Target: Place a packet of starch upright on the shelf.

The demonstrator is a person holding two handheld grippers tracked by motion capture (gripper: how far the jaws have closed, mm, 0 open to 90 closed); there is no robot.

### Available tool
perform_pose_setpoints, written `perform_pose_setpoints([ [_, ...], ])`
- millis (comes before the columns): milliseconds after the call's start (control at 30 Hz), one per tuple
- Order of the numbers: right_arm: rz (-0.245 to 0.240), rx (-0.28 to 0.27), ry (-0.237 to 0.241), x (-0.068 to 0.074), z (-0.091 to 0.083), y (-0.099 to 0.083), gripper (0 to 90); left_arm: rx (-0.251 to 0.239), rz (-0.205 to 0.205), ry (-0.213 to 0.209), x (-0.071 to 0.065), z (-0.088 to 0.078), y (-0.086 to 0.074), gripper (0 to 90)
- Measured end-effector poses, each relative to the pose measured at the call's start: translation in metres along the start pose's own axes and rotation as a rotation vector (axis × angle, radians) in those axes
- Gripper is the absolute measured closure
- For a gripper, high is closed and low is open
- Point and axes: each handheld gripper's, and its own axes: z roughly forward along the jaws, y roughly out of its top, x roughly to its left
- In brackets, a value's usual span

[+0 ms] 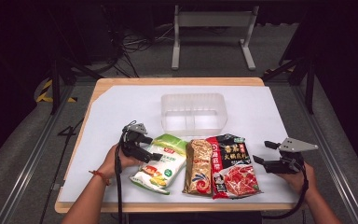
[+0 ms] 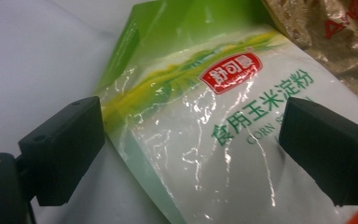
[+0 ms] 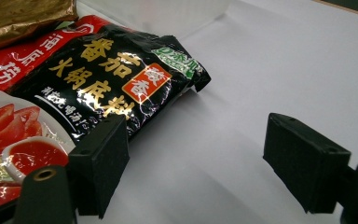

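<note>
Jaws of the left gripper gape wide around the cornstarch bag (right gripper equally spread).

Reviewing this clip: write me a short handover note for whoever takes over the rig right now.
Left gripper: open, jaws straddling the upper edge of the green-and-white corn starch bag, not yet closed.
Right gripper: open, on the white table cover beside the black-and-red hotpot base packet.
Gold foil packet lies between the two.
Clear plastic bin holds nothing.
Done: nothing binned.
Left: probably all three packets.
</note>
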Motion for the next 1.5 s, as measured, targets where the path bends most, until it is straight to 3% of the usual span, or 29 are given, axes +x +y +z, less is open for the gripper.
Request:
perform_pose_setpoints([
  [100,-0.003,0.000,0.005,0.001,0.000,0.000,22.7,0.005,0.012,-0.010,0.004,0.004,0.003,6.2],
  [200,0.003,0.001,0.009,0.000,0.001,0.000,22.7,0.005,0.056,-0.001,0.007,0.011,0.009,5.2],
  [400,0.014,-0.001,0.014,-0.002,0.000,-0.002,22.9,-0.002,0.033,-0.038,0.013,0.017,0.018,6.1],
  [533,0.014,-0.001,0.018,-0.002,0.000,-0.001,23.1,-0.002,0.061,-0.034,0.012,0.020,0.020,6.7],
  [567,0.015,-0.003,0.020,-0.002,0.000,-0.001,23.1,-0.008,0.061,-0.050,0.012,0.019,0.020,8.2],
  [600,0.017,-0.003,0.021,-0.002,0.000,-0.001,23.1,-0.010,0.072,-0.074,0.010,0.019,0.019,15.7],
  [667,0.025,-0.007,0.027,-0.002,0.000,-0.001,23.2,-0.005,0.084,-0.053,0.006,0.020,0.019,18.9],
  [700,0.025,-0.007,0.027,-0.003,0.000,-0.001,23.2,-0.004,0.093,-0.068,0.005,0.020,0.019,23.7],
  [800,0.025,-0.012,0.029,-0.003,-0.002,-0.001,23.3,-0.004,0.100,-0.031,0.003,0.019,0.018,38.1],
  [833,0.025,-0.012,0.026,-0.003,-0.002,-0.001,23.3,-0.016,0.065,0.019,0.005,0.017,0.017,48.6],
  [867,0.027,-0.011,0.024,-0.003,-0.002,-0.001,23.2,-0.020,0.051,0.027,0.006,0.018,0.017,54.1],
  [967,0.027,-0.009,0.024,-0.004,-0.001,-0.001,23.1,-0.009,0.080,0.077,0.002,0.020,0.020,57.3],
  [1000,0.025,-0.010,0.024,-0.004,-0.001,-0.001,23.1,-0.010,0.084,0.126,0.000,0.023,0.023,53.1],
  [1100,0.020,-0.009,0.029,-0.003,0.000,0.000,23.3,-0.008,0.091,0.129,-0.004,0.029,0.026,34.8],
  [1133,0.017,-0.008,0.033,-0.003,0.000,0.000,23.4,0.024,0.122,0.154,-0.009,0.031,0.029,34.5],
  [1233,0.021,-0.011,0.038,-0.003,0.000,0.000,23.4,0.006,0.096,0.149,-0.008,0.031,0.028,35.6],
  [1300,0.033,-0.018,0.045,-0.004,-0.001,0.000,23.5,-0.003,0.101,0.143,-0.006,0.029,0.026,47.3],
  [1367,0.040,-0.022,0.048,-0.005,-0.001,0.000,23.5,-0.009,0.097,0.147,-0.006,0.029,0.026,48.2],
  [1500,0.051,-0.027,0.052,-0.007,-0.002,-0.001,23.5,-0.007,0.098,0.188,-0.007,0.028,0.025,63.4],
])
